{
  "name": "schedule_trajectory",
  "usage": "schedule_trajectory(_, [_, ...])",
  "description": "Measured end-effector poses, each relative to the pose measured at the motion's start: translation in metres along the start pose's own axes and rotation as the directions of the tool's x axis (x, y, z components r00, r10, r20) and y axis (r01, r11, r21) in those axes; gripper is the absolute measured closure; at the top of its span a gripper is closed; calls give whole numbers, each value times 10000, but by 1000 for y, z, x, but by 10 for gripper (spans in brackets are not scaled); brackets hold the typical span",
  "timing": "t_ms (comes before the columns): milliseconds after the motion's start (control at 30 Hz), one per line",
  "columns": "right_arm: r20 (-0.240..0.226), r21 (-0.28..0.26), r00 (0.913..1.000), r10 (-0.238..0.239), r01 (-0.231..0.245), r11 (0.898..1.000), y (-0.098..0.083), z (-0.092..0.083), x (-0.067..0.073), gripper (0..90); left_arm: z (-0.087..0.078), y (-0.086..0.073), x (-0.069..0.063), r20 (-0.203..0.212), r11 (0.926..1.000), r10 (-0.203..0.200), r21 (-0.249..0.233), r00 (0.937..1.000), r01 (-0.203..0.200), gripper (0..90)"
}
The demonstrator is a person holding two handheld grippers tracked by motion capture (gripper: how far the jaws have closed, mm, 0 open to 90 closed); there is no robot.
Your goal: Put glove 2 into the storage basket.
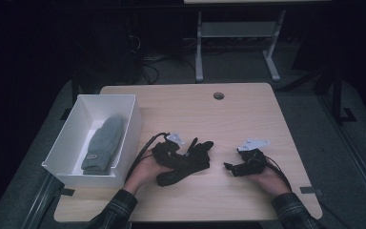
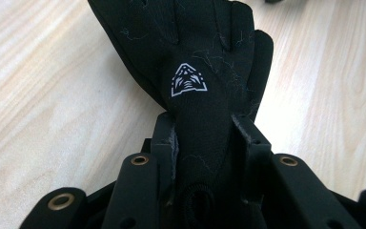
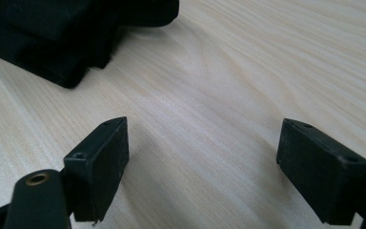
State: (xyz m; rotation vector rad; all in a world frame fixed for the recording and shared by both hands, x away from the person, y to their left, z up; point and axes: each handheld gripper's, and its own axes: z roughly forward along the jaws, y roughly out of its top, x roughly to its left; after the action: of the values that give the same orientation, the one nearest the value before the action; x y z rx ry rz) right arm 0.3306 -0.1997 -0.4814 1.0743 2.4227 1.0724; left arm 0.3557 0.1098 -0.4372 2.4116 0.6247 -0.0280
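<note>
A black glove (image 1: 198,155) with a white logo lies on the wooden table (image 1: 228,114), its fingers pointing away from the person. My left gripper (image 1: 185,160) is shut on the glove's cuff. In the left gripper view the glove (image 2: 190,71) narrows where the two pads pinch it, at my left gripper (image 2: 204,136). My right gripper (image 1: 228,168) rests low on the table to the right of the glove, apart from it. Its jaws stand wide, and my right gripper (image 3: 202,162) has only bare wood between them.
A white box (image 1: 136,119) stands at the table's left edge with a grey mitten (image 1: 104,143) lying inside it. A round cable hole (image 1: 218,96) sits near the table's far edge. A black mass (image 3: 52,38) lies at the upper left of the right gripper view.
</note>
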Motion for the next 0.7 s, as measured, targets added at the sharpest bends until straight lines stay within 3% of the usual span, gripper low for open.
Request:
schedule_trajectory(233, [-13, 2, 10000, -14, 14, 10000, 0, 0, 0, 180, -15, 12, -2, -79, 9991, -330, -271, 9994, 328, 664])
schedule_trajectory(533, [-25, -8, 10000, -39, 39, 10000, 0, 0, 0, 180, -46, 32, 0, -440, 9956, -699, -654, 9966, 670, 663])
schedule_trajectory(700, [-27, -9, 10000, -54, 54, 10000, 0, 0, 0, 179, -65, 42, 1, -666, 9949, -685, -786, 9954, 632, 663])
